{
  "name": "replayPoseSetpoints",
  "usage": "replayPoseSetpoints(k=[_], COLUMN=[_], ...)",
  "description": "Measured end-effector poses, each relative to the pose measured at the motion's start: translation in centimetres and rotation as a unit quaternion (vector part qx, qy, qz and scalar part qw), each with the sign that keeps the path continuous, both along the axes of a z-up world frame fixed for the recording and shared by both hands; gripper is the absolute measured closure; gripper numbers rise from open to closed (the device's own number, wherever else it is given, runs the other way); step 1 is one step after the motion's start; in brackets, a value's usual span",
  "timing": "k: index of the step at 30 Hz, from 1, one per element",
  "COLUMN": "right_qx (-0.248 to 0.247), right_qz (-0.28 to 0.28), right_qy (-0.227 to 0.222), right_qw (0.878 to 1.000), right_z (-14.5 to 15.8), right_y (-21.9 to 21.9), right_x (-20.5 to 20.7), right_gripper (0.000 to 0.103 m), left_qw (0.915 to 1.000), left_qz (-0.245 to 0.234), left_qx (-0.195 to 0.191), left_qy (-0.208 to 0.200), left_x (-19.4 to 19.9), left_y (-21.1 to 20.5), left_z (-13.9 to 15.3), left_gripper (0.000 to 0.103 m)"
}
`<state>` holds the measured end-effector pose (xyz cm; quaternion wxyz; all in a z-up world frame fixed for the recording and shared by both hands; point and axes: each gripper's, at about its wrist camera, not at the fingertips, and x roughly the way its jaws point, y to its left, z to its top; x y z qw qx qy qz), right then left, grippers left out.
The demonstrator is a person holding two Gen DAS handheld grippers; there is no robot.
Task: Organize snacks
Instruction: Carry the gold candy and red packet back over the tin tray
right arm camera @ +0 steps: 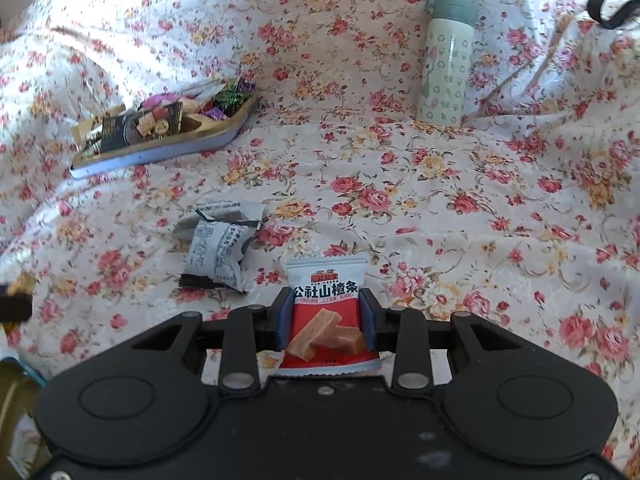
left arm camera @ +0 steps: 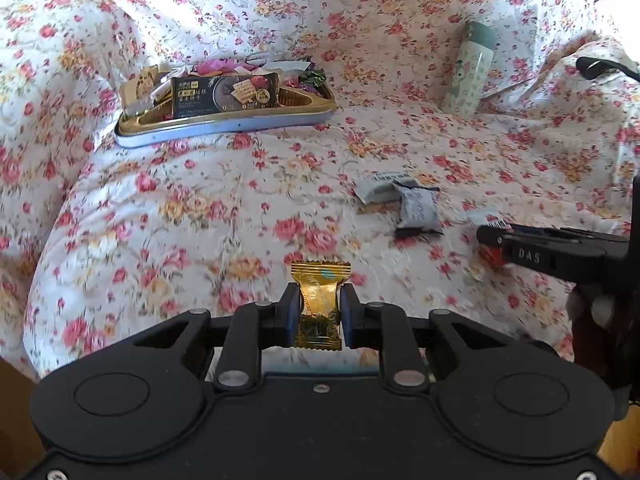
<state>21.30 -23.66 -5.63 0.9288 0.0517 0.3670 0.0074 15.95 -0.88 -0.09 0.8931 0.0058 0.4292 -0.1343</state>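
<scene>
My left gripper is shut on a gold-wrapped candy, held above the floral bedsheet. My right gripper is shut on a red-and-white hawthorn snack packet; its body shows at the right of the left wrist view. A gold tin tray full of several snacks lies far left, also in the right wrist view. Two grey-white snack packets lie on the sheet between tray and right gripper, also in the right wrist view.
A green-lidded patterned bottle stands at the back right, also in the left wrist view. A black strap lies at the far right. The floral sheet is rumpled and soft.
</scene>
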Motion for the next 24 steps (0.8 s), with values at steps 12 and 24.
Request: replayPoseSetpoints(k=[12, 24], right_qx=[0.074, 0.077], right_qz=[0.008, 0.006], right_qy=[-0.044, -0.088], right_qw=[0.996, 0.993], right_z=[3.7, 6.5], right_y=[0.1, 1.4], right_x=[-5.6, -13.6], right_gripper=[0.067, 0.067], left_qw=[0.9996, 0.9994], left_qz=[0.016, 0.013], left_qx=[0.024, 0.031], left_qy=[0.009, -0.001], left_x=[-3.5, -6.7], left_y=[0.4, -0.8], left_z=[-0.3, 0.1], left_gripper=[0.075, 0.075])
